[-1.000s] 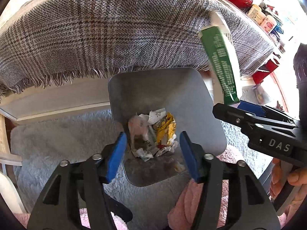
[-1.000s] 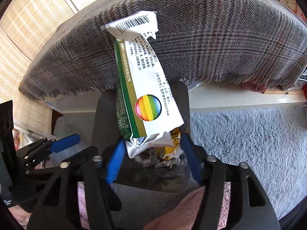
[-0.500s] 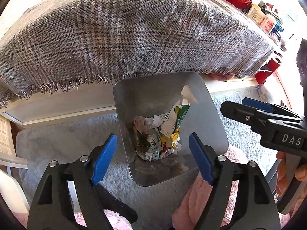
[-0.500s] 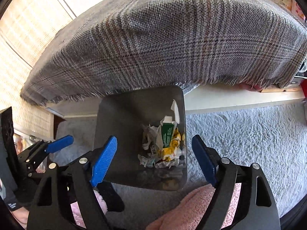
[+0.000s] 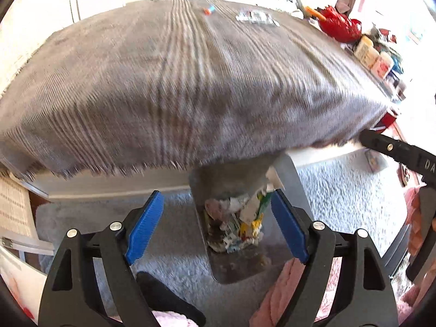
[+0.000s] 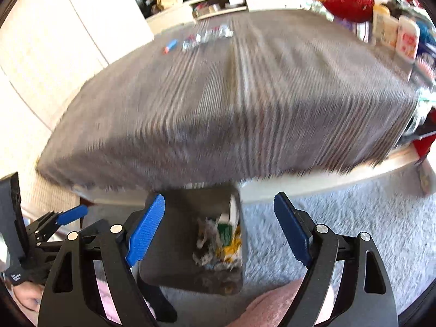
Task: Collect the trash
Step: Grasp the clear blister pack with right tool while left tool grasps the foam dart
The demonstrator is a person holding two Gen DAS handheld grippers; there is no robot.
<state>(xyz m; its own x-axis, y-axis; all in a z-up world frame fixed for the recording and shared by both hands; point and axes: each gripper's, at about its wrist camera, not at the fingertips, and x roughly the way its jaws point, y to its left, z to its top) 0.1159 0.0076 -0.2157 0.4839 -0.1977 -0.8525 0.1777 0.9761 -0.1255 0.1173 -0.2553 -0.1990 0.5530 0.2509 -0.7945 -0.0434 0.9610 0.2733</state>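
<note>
The gray bin (image 5: 288, 179) on the rug (image 5: 340, 190) holds crumpled wrappers (image 5: 237, 226) and a green packet (image 6: 224, 230). Left gripper (image 5: 218, 226) and right gripper (image 6: 219, 229) fingers both released, bin toward 12 o'clock below the tabletop (image 5: 190, 81).

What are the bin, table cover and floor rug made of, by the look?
Bin: likely brushed metal, going by its dull grey sheen and thin rounded walls; coated plastic is possible. Table cover: woven fabric, grey plaid, with a frayed fringe at the hem. Rug: pale grey shaggy pile, probably synthetic.
</note>
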